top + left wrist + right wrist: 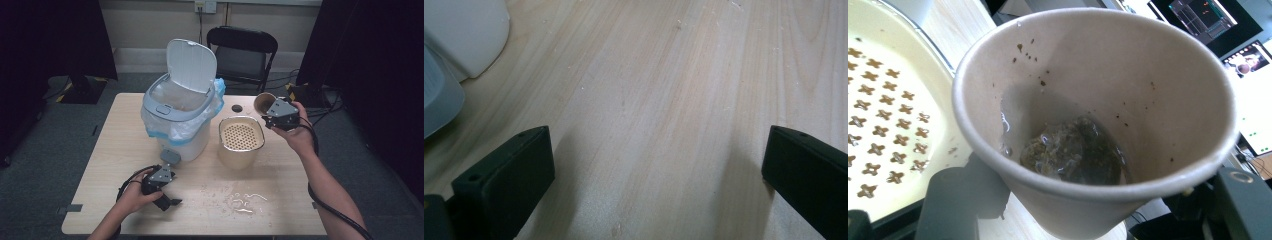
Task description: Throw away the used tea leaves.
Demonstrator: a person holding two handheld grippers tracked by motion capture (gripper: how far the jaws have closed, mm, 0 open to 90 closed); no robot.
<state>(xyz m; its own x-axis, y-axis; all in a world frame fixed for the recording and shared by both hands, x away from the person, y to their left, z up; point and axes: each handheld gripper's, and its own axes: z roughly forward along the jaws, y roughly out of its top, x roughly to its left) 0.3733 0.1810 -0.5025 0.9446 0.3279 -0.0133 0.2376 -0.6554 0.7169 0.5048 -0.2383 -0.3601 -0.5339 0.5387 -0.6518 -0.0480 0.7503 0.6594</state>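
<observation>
table: light wood | bin | strainer basin | black cap | spilled water

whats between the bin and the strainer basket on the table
Bare wooden table; the high view shows an open gap between the bin and the strainer basket, with a small dark round thing behind it.

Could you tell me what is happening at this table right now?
A person works with tongs in each hand. The right tongs grip a paper cup, tipped on its side above the cream strainer basin; a wet tea bag and a little liquid sit in its bottom. The left tongs rest open on the wooden table, holding nothing. A white bin with a plastic liner stands open beside the basin, and water is spilled on the table.
</observation>
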